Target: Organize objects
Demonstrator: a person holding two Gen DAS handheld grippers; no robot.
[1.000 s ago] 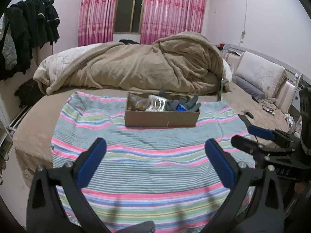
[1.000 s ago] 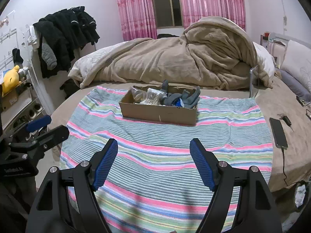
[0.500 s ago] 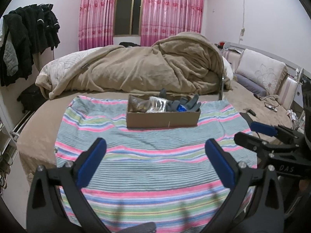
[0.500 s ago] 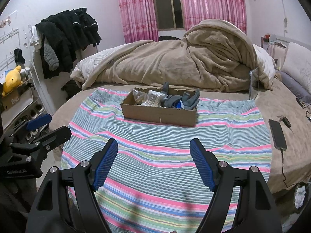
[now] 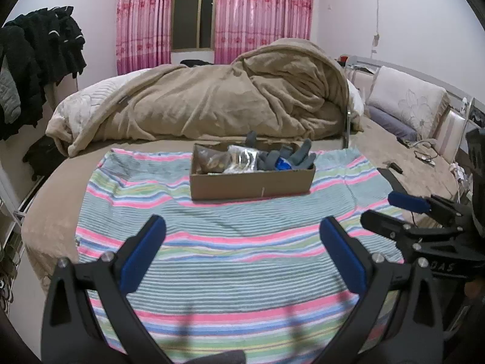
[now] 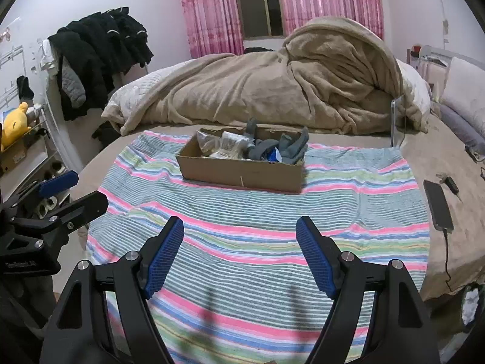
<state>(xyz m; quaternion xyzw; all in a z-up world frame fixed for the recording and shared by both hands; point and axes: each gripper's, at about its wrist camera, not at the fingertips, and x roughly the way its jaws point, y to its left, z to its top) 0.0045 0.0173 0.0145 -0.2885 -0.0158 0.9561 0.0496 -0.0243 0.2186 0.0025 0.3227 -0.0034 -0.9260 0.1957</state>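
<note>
A shallow cardboard box (image 5: 251, 183) (image 6: 242, 174) sits on a striped towel (image 5: 230, 242) (image 6: 266, 221) spread over the bed. In it lie grey gloves (image 5: 291, 156) (image 6: 288, 148), clear plastic bags (image 5: 242, 159) (image 6: 227, 145) and a small blue item (image 5: 283, 163). My left gripper (image 5: 242, 251) is open and empty, held above the towel's near part, well short of the box. My right gripper (image 6: 239, 251) is also open and empty, at about the same distance. Each gripper shows at the edge of the other's view.
A heaped beige blanket (image 5: 227, 100) lies behind the box. A phone on a cable (image 6: 438, 209) lies on the bed right of the towel. Dark clothes (image 6: 103, 57) hang at the left by shelves with a yellow plush toy (image 6: 13, 121). Pillows (image 5: 406, 103) are at the right.
Both grippers have pulled back and risen slightly, so the box looks a little farther away. Both stay open and empty.
</note>
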